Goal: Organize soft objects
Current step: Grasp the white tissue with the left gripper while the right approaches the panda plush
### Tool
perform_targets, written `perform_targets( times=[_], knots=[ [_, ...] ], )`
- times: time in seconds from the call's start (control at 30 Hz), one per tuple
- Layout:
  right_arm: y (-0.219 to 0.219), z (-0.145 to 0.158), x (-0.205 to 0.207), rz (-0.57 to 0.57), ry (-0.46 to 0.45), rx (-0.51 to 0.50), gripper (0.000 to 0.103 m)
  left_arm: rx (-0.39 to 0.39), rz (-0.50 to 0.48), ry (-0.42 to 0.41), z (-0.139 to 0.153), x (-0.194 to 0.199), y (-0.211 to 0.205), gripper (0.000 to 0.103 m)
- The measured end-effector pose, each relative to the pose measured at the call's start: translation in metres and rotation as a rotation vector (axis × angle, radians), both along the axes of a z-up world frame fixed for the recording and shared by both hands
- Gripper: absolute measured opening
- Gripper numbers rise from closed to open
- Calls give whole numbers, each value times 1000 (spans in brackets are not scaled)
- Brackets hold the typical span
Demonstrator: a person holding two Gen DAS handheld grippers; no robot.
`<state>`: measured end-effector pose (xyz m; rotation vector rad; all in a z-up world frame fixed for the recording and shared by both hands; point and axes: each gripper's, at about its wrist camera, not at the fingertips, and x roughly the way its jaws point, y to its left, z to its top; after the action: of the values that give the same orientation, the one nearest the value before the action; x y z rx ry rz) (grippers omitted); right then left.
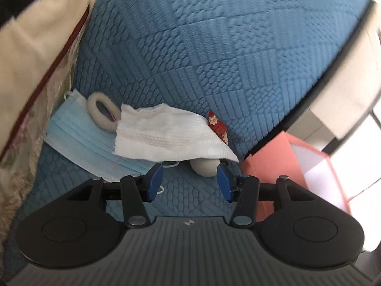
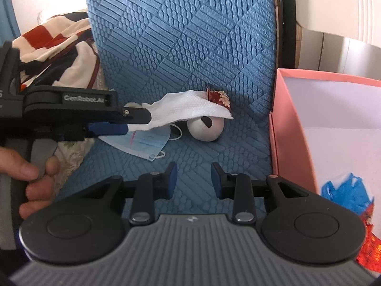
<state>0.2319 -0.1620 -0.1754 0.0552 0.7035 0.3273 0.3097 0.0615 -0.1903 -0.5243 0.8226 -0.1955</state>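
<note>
just beyond the left gripper's (image 1: 190, 181) open fingers lies the ball (image 1: 205, 168).

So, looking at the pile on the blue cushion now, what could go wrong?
1. The white tissue drapes over the grey ball; lifting it may roll the ball away.
2. The face mask lies under the fluffy ring; the open left gripper may take both.

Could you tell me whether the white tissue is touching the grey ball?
Touching. The right wrist view shows the white tissue draped over the top of the grey ball, its edge lying directly on it.
</note>
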Motion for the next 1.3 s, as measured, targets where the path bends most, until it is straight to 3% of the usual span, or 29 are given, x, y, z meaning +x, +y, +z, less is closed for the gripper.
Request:
perform_targets(
  times=[0.27, 0.53, 0.67, 0.77, 0.87, 0.97, 1.03, 1.13, 1.3],
  knots=[
    [14, -9, 44, -12, 11, -32, 34, -284, 95, 131, -38, 23, 26, 56],
    [22, -24, 83, -28, 73, -50, 34, -424, 153, 201, -63, 34, 33, 56],
    [25, -27, 91, -32, 64, -67, 53, -497, 196, 207, -74, 38, 40, 55],
    [30, -30, 98, -18, 48, -103, 54, -538, 245, 208, -78, 39, 50, 55],
    [32, -36, 108, -15, 53, -121, 55, -554, 270, 211, -82, 41, 55, 53],
    [32, -39, 117, -13, 62, -96, 55, -550, 270, 211, -83, 45, 57, 40],
    [34, -39, 121, -5, 54, -94, 55, -546, 258, 209, -82, 46, 56, 26],
    [41, -41, 122, 14, 30, -133, 57, -499, 232, 191, -76, 49, 51, 12],
    [46, -48, 128, 26, 16, -154, 59, -443, 203, 136, -62, 51, 49, 5]
  ],
)
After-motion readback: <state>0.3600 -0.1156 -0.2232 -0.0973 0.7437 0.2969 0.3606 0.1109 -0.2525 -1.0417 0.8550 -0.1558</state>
